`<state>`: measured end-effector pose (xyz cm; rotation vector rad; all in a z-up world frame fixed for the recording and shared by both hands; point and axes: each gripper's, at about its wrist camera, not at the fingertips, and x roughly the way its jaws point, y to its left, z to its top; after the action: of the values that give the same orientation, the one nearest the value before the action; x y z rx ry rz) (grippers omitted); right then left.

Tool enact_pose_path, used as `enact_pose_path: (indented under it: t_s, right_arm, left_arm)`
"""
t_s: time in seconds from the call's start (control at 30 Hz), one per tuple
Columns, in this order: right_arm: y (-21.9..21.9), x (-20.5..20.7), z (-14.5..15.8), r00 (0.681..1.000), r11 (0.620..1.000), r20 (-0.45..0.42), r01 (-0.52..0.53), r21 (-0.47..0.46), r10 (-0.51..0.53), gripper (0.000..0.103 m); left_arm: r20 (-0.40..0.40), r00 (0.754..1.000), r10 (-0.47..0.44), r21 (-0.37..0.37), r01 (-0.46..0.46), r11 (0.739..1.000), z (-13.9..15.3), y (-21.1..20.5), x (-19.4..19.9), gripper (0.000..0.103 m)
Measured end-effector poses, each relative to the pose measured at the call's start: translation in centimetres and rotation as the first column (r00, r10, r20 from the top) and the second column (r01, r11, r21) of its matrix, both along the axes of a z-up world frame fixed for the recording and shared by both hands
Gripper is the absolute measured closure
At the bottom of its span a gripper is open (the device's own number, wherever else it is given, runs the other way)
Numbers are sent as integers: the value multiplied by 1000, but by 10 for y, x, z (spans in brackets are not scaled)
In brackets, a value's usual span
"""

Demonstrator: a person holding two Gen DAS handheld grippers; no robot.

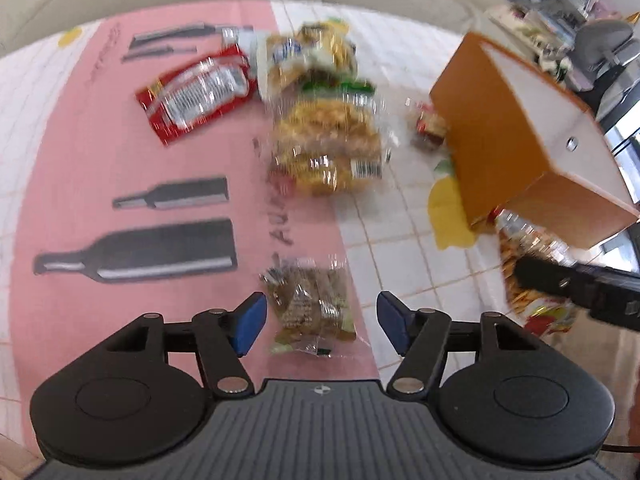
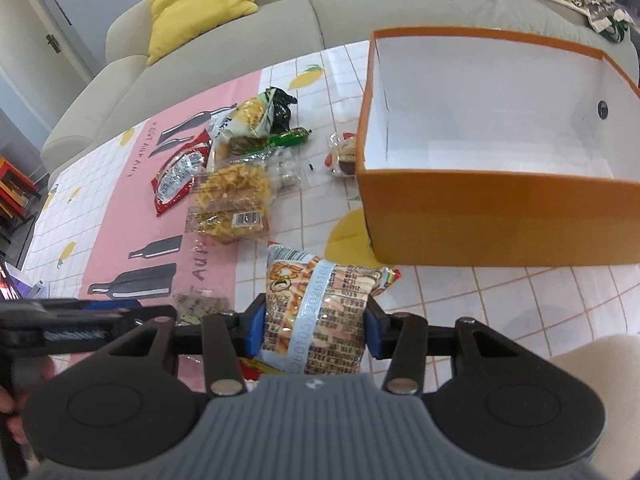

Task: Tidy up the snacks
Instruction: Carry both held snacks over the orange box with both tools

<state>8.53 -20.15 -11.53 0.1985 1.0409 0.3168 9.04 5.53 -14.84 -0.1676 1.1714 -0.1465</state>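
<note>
Gripping a printed snack packet (image 2: 316,312) between clenched jaws, the right gripper (image 2: 314,330) held it just short of the empty orange box (image 2: 496,216) on the tabletop (image 2: 500,300). The left gripper (image 1: 320,322), jaws released, hovered over a clear-wrapped snack (image 1: 310,312) on the pink cloth; other packets lay scattered nearby. The crinkly wrapper could slip, or snag the box's near wall if carried too low.
</note>
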Motion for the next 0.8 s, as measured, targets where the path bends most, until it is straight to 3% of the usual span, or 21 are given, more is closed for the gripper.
enact_pose_path:
  t_s: [0.23, 0.37, 0.63, 0.73, 0.8]
  right_arm:
    - [-6, 4, -7, 1000, 1000, -16, 14, -9, -14, 57]
    - [-7, 5, -13, 999, 1000, -31, 22, -10, -23, 57]
    - [-4, 2, -7, 1000, 1000, -16, 8, -5, -9, 57]
    - [-4, 0, -1, 1000, 1000, -2, 11, -7, -11, 57]
    - [-5, -2, 3, 1000, 1000, 7, 10, -7, -10, 57]
  left_arm:
    - [-57, 998, -18, 69, 22, 997, -27, -16, 5, 34]
    - [-45, 999, -26, 77, 30, 997, -28, -15, 6, 43]
    - [-22, 994, -106, 185, 108, 977, -31, -32, 3, 45]
    - [-25, 995, -97, 175, 100, 979, -31, -31, 4, 49]
    - [-30, 997, -72, 129, 75, 989, -29, -25, 4, 51]
